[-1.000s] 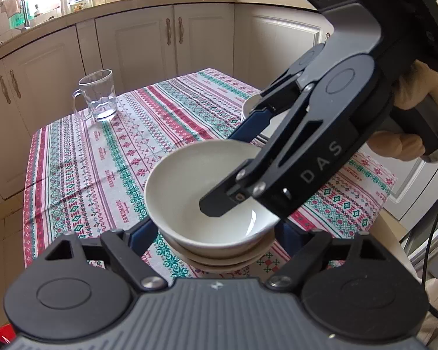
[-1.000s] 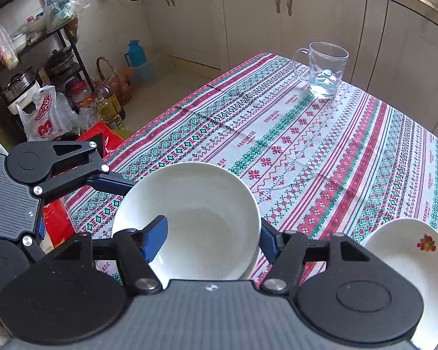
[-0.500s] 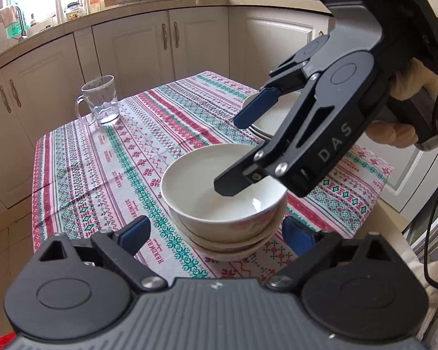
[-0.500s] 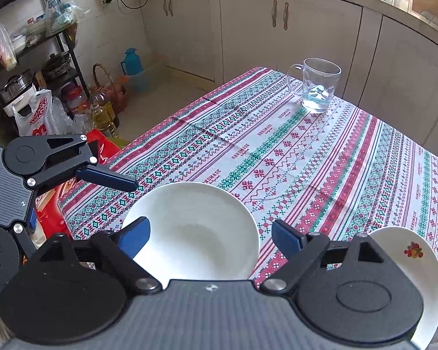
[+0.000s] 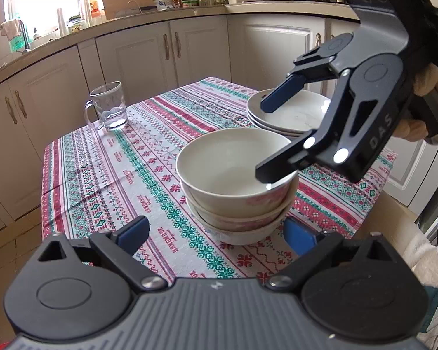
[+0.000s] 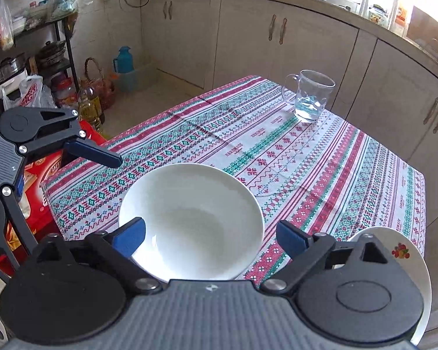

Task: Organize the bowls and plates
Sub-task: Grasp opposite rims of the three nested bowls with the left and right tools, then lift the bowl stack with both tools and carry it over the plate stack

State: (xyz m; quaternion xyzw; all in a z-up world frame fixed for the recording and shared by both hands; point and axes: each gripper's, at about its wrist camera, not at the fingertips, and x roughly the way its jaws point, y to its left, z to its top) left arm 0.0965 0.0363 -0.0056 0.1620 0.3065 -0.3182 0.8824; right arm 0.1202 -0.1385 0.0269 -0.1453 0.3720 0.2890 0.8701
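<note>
1. In the left wrist view, a glass mug (image 5: 108, 106) with a little water stood at the far left corner of the patterned tablecloth (image 5: 108, 175), well apart from the crockery.
2. The left gripper (image 5: 216, 233) sat low at the near edge, its jaws opening, with blue pads clear on either side of the stack of bowls (image 5: 233, 186); nothing was pressed between them.
3. That stack, three nested bowls with a pink pattern on the outside, rested on the cloth near the table's near edge.
4. Behind it and to the right lay the stack of plates (image 5: 289, 113), shallow and white, apart from the bowls.
5. The right gripper (image 5: 265, 137) hung above the right side of the top bowl, its jaws opening, one finger over the plates and the other over the bowl's rim, gripping nothing.
6. A hand (image 5: 426, 102) held that gripper at the far right.
7. In the right wrist view, the left gripper (image 6: 73, 157) appeared at the left edge, with one blue finger (image 6: 93, 153) pointing across the cloth.
8. The top bowl (image 6: 189, 221) lay between the right gripper's (image 6: 210, 239) spread pads, neither pad touching it.
9. The mug (image 6: 312, 99) stood at the far side, and a plate (image 6: 408, 262) with a fruit motif showed at the lower right.
</note>
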